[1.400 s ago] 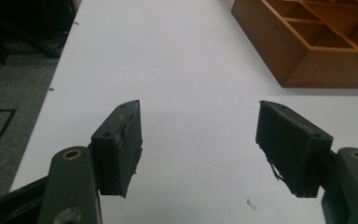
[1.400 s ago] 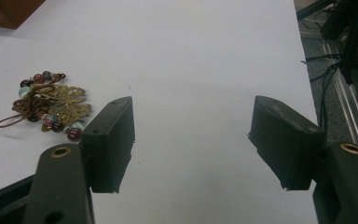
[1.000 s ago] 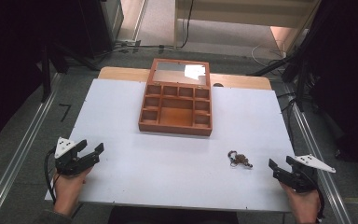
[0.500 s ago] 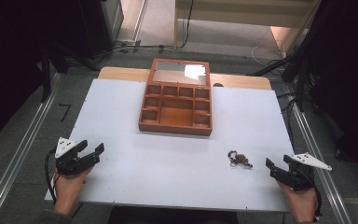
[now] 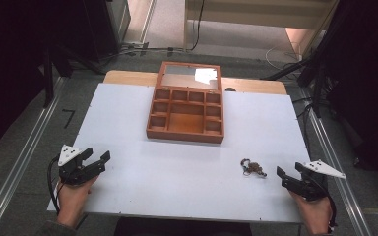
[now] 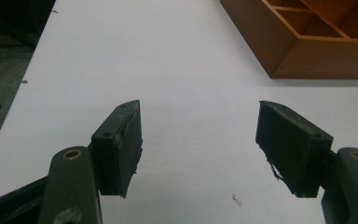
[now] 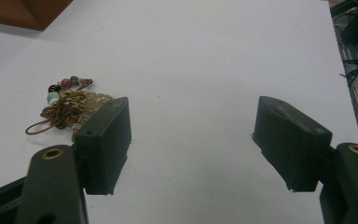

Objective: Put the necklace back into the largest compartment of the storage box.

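Note:
A small tangle of brown cord, metal filigree and coloured beads (image 5: 253, 168) lies on the white table, right of centre near the front. My right gripper (image 5: 289, 169) sits just to its right, low over the table. In the right gripper view the bead tangle (image 7: 67, 107) lies beside and beyond the left jaw, outside the gap. That gripper (image 7: 191, 140) is open; its jaws have just been opening and nothing is between them. My left gripper (image 5: 97, 153) rests open at the front left, and the left gripper view shows bare table between the jaws of this gripper (image 6: 198, 140).
An open wooden box (image 5: 184, 135) with several compartments and a mirrored lid stands at the middle back of the table (image 5: 128, 118). Its near corner (image 6: 317, 56) is ahead and right of the left gripper. Metal rails run along both sides of the table.
The right gripper has edged slightly left, closer to the bead tangle. The left gripper has stayed where it was.

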Demonstrator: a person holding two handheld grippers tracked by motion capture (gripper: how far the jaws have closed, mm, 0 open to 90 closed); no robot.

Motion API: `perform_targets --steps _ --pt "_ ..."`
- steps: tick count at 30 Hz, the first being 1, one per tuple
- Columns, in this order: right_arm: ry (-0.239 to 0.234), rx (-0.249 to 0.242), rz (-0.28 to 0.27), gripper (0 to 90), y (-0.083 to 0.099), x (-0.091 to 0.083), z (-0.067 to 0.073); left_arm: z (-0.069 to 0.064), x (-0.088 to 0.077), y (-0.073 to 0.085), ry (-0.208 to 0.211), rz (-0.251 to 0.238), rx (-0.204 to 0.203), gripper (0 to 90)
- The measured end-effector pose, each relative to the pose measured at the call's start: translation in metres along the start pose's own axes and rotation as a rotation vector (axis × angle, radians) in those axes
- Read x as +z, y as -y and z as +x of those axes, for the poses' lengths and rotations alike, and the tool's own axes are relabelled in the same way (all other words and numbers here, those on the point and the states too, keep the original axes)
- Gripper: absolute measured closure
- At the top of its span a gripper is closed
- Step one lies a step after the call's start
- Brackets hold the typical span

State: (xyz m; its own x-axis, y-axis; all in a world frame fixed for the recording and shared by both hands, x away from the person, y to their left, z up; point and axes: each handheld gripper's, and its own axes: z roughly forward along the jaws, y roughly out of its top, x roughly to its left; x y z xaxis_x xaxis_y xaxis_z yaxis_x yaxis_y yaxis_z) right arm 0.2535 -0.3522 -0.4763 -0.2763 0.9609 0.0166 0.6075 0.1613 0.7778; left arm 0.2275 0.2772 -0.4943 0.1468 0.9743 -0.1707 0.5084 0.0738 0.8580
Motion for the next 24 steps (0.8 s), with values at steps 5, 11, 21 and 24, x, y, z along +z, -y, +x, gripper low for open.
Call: perform_targets --steps 5,11,21,24 --pt "-0.016 0.001 0.005 25.5 -0.001 0.002 0.003 0.0 0.0 0.0 -0.002 -0.001 -0.002 31.4" --pt "-0.035 -0.012 0.007 25.6 -0.002 0.004 0.007 0.0 0.0 0.0 -0.001 0.001 0.001 31.4" --pt "-0.071 -0.03 0.014 25.8 -0.004 0.009 0.017 0.0 0.0 0.0 -0.002 -0.001 -0.001 31.4" --pt "-0.087 -0.03 0.012 26.0 -0.005 0.01 0.018 0.001 0.0 0.0 -0.003 -0.002 -0.002 31.4"
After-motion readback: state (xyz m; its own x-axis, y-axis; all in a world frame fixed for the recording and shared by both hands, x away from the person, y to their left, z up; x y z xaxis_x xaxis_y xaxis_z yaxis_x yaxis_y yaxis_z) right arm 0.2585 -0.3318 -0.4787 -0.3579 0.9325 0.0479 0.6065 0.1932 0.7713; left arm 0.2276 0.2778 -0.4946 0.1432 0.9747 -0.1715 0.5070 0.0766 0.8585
